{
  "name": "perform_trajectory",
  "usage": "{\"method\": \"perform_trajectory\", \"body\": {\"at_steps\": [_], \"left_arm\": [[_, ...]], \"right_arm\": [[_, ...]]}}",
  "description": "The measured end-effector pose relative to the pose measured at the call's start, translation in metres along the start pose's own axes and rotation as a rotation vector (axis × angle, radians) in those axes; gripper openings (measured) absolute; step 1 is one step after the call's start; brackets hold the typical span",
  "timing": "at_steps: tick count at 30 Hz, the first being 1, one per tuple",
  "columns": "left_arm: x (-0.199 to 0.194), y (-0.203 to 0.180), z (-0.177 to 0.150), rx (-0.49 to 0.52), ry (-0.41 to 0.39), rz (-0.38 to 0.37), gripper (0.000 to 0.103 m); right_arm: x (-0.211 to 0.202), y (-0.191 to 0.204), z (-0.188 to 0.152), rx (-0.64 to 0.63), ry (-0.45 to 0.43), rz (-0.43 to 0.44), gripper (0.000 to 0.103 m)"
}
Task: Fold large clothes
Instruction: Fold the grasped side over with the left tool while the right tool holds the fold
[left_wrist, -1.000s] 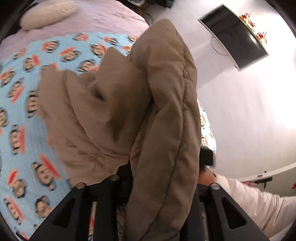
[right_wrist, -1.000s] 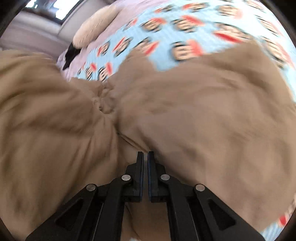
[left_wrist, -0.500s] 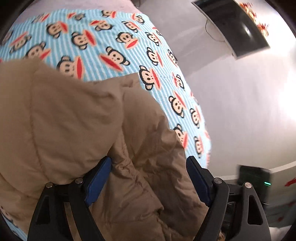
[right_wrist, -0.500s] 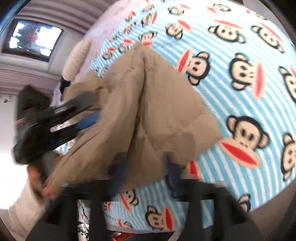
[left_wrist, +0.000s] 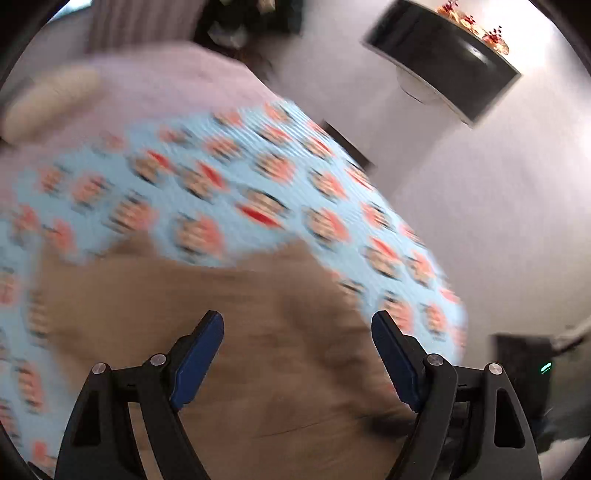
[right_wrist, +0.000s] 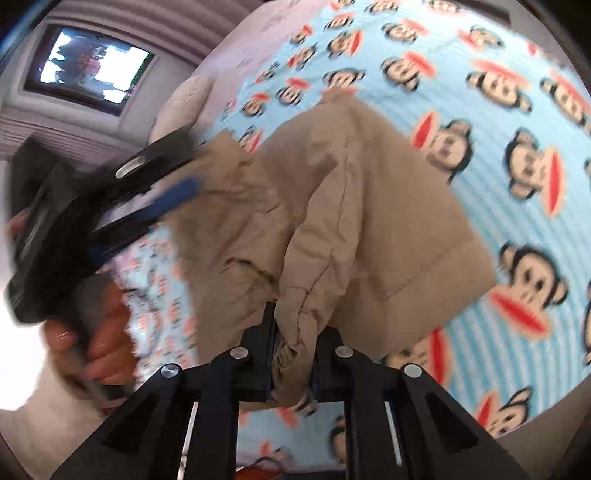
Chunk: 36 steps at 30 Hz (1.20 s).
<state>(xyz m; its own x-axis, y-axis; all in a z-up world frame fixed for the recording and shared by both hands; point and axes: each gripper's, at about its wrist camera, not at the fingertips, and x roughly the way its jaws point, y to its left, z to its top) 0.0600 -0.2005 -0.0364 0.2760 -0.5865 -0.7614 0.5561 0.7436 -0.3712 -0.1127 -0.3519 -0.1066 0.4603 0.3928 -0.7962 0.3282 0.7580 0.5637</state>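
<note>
Between the right gripper's (right_wrist: 293, 334) fingers sits the tan jacket's (right_wrist: 354, 206) edge.

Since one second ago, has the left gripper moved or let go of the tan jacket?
Yes. The left gripper has opened and drawn back: the tan jacket no longer covers the monkey-print blanket, and the pillow shows again.

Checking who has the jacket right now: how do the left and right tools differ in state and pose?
The left tool has its jaws wide apart with nothing clamped, while the right tool is shut on a bunched fold of the tan jacket. The left tool hovers over the jacket; the right tool pinches the jacket's near edge above the monkey-print blanket. Both have black frames and blue finger pads.
</note>
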Motion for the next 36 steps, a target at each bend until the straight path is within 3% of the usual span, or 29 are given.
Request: {"method": "perform_trajectory", "body": {"at_steps": [3, 6, 9, 13, 18, 21, 24, 25, 26, 28, 31, 33, 34, 35, 36], "left_arm": [[-0.012, 0.048, -0.01, -0.037, -0.024, 0.165, 0.083], [0.006, 0.089, -0.018, -0.109, 0.013, 0.249, 0.082], [0.031, 0.094, -0.016, -0.139, 0.019, 0.24, 0.083], [0.078, 0.061, 0.002, -0.062, 0.012, 0.255, 0.083], [0.124, 0.029, 0.017, -0.047, 0.043, 0.245, 0.083], [0.133, 0.02, 0.019, -0.034, 0.049, 0.267, 0.083], [0.133, 0.024, 0.017, -0.049, 0.05, 0.256, 0.083], [0.133, 0.026, 0.017, -0.053, 0.049, 0.254, 0.083], [0.133, 0.026, 0.017, -0.058, 0.049, 0.251, 0.083], [0.133, 0.025, 0.017, -0.064, 0.05, 0.253, 0.083], [0.133, 0.026, 0.018, -0.068, 0.049, 0.254, 0.083], [0.135, 0.026, 0.017, -0.064, 0.049, 0.264, 0.083], [0.136, 0.024, 0.017, -0.057, 0.049, 0.274, 0.083], [0.137, 0.022, 0.016, -0.048, 0.051, 0.287, 0.083], [0.139, 0.02, 0.015, -0.036, 0.057, 0.302, 0.083]], "right_arm": [[-0.013, -0.003, 0.0, -0.073, -0.03, -0.08, 0.012], [-0.017, -0.005, 0.001, -0.112, -0.045, -0.142, 0.012], [-0.017, -0.012, 0.001, -0.146, -0.055, -0.194, 0.012], [-0.018, -0.033, 0.001, -0.106, -0.058, -0.247, 0.012], [-0.002, -0.083, 0.018, -0.028, -0.02, -0.293, 0.012], [-0.005, -0.107, 0.031, 0.046, 0.012, -0.248, 0.013], [-0.044, -0.101, 0.044, 0.041, -0.08, -0.236, 0.021], [-0.061, -0.094, 0.051, 0.017, -0.124, -0.192, 0.03], [-0.069, -0.089, 0.058, 0.002, -0.138, -0.152, 0.048], [-0.068, -0.08, 0.076, -0.019, -0.113, -0.054, 0.058], [-0.037, -0.067, 0.104, -0.041, -0.048, 0.016, 0.058], [-0.012, -0.057, 0.111, -0.074, -0.01, 0.02, 0.047], [0.007, -0.053, 0.116, -0.095, 0.023, -0.017, 0.019], [0.021, -0.052, 0.114, -0.11, 0.053, -0.065, 0.009], [0.032, -0.049, 0.11, -0.135, 0.072, -0.129, 0.008]]}}
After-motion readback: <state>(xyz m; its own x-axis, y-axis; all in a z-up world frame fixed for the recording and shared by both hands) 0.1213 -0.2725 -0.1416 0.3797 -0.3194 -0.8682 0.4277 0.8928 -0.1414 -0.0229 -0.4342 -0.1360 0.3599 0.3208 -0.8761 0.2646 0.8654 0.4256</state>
